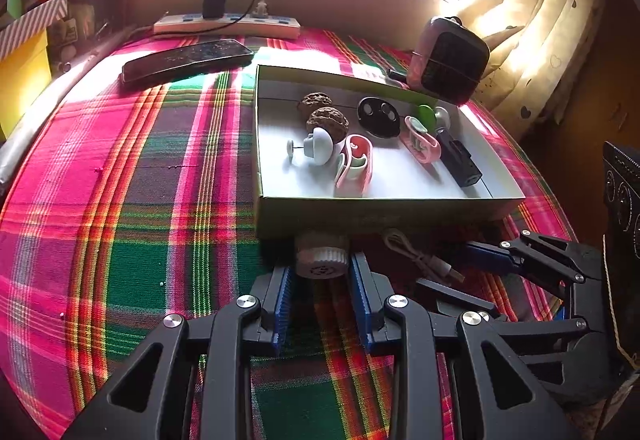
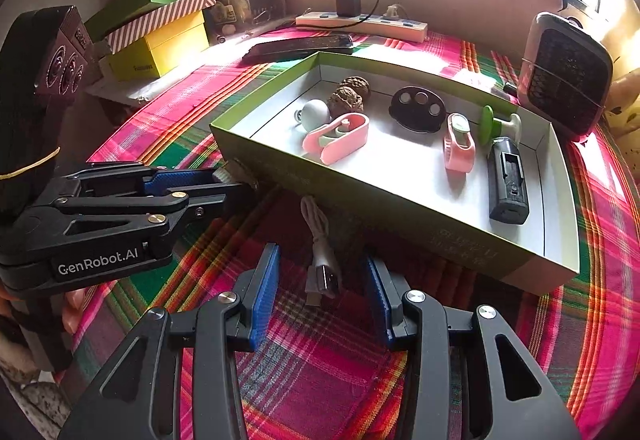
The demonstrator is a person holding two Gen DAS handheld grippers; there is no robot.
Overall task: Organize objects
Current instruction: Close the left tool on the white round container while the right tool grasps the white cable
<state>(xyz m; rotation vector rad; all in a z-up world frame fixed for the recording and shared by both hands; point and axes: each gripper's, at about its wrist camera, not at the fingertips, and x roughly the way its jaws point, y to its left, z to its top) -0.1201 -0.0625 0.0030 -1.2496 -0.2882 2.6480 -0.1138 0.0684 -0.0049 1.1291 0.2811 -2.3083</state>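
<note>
A shallow green box (image 1: 360,214) (image 2: 400,224) with a white floor lies on the plaid cloth. It holds two walnuts (image 1: 326,120), a white ball pin (image 1: 318,146), two pink clips (image 2: 336,138), a black oval piece (image 2: 418,108), a green suction hook (image 2: 490,124) and a black device (image 2: 508,180). My left gripper (image 1: 321,266) (image 2: 236,176) is shut on a white ribbed cap (image 1: 321,260) just before the box's front wall. My right gripper (image 2: 322,256) stands open on either side of a white USB cable (image 2: 320,260) (image 1: 420,256), its pads clear of the cable.
A dark phone (image 1: 188,60) and a power strip (image 1: 228,24) with a black charger lie beyond the box. A small heater (image 2: 564,76) stands at the box's far right corner. Stacked coloured boxes (image 2: 160,36) sit at the left. A curtain (image 1: 540,20) hangs at the right.
</note>
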